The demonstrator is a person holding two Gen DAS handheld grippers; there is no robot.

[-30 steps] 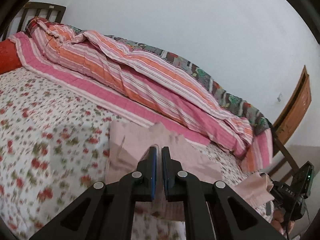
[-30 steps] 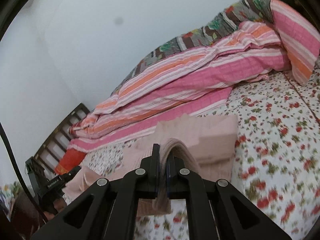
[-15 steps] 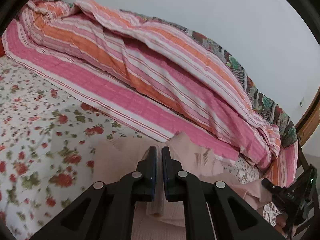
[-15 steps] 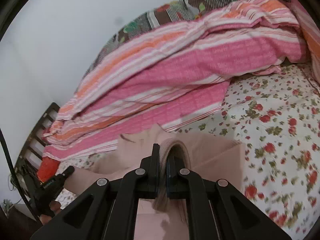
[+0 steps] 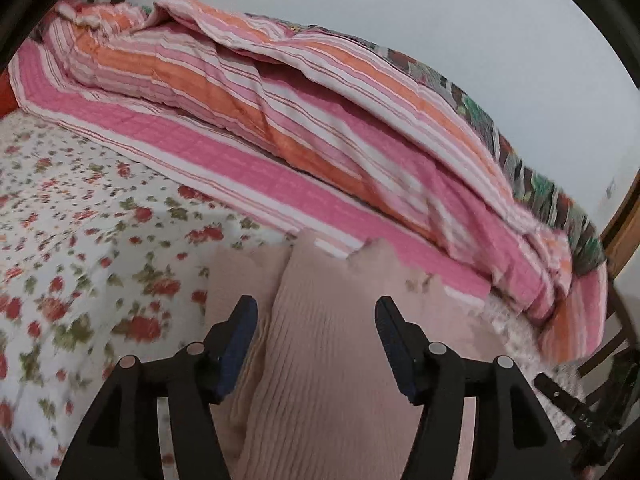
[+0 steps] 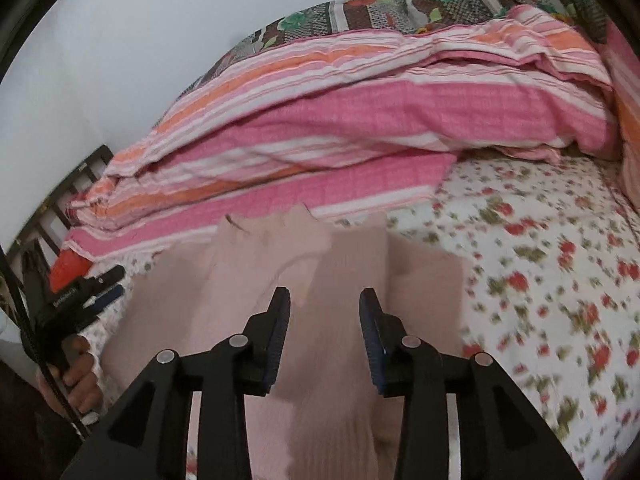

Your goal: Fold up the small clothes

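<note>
A pale pink ribbed garment (image 5: 320,344) lies on the floral bed sheet (image 5: 80,248), doubled over on itself. My left gripper (image 5: 316,312) hangs just over its near part, jaws opening, the cloth lying loose between the blue pads without being pressed. In the right wrist view the same garment (image 6: 328,280) lies below my right gripper (image 6: 325,302), whose jaws are also opening with a fold of cloth between them, no longer pinched. The left gripper (image 6: 100,288) shows at the left edge there, held by a hand (image 6: 76,376).
A rolled pink and orange striped quilt (image 5: 320,128) runs along the far side of the bed against the white wall. A patterned blanket (image 6: 400,4) lies behind it. A wooden headboard (image 6: 60,208) and a red cushion (image 6: 68,268) are at one end.
Both grippers, shut on the garment's edge a second ago, came down and toward the quilt, laid the fold over, and then parted their jaws, releasing the cloth.
</note>
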